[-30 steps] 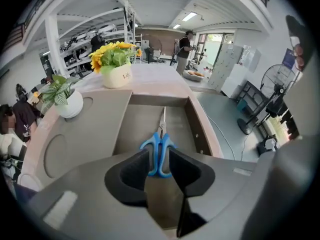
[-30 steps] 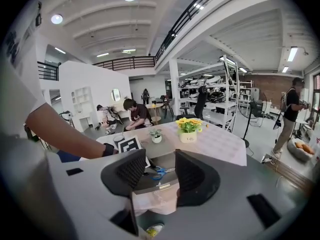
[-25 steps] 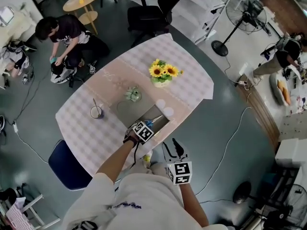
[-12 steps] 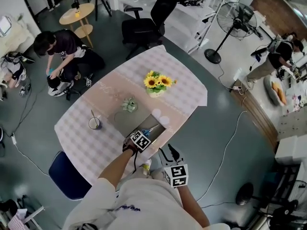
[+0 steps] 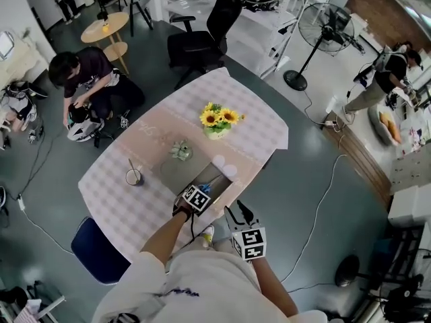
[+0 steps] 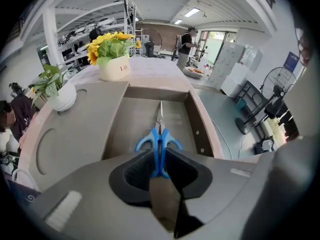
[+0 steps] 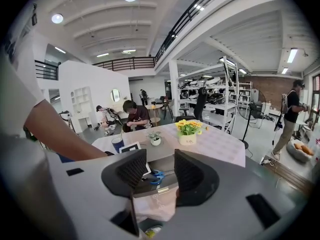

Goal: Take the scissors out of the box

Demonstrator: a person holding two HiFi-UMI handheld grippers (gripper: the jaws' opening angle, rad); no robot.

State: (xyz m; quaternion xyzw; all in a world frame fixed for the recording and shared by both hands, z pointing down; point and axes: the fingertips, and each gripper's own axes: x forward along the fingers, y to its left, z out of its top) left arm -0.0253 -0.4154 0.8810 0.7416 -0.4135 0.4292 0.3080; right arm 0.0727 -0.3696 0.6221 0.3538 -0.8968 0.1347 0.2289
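Note:
Blue-handled scissors point(image 6: 159, 139) lie flat in the open grey box point(image 6: 197, 124), blades pointing away from me. My left gripper point(image 6: 159, 166) reaches down into the box point(image 5: 225, 173) at the table's near edge. Its jaws have just been closing, and the pads now press on the near end of the scissors' handles, which lie between them. In the head view the left gripper point(image 5: 204, 189) hides most of the scissors. My right gripper point(image 7: 160, 171) hovers off the table's near edge, short of the box, open and empty. Between its jaws the scissors point(image 7: 156, 174) show in the distance.
The box's lid point(image 5: 178, 170) lies flat beside it. A sunflower pot point(image 5: 219, 120), a small plant in a white pot point(image 5: 180, 151) and a mug point(image 5: 135, 177) stand on the checked tablecloth. A blue chair point(image 5: 97, 244) sits at the left. A person crouches on the floor at the far left.
Both grippers keep their places at the box. Only the head view has shifted slightly.

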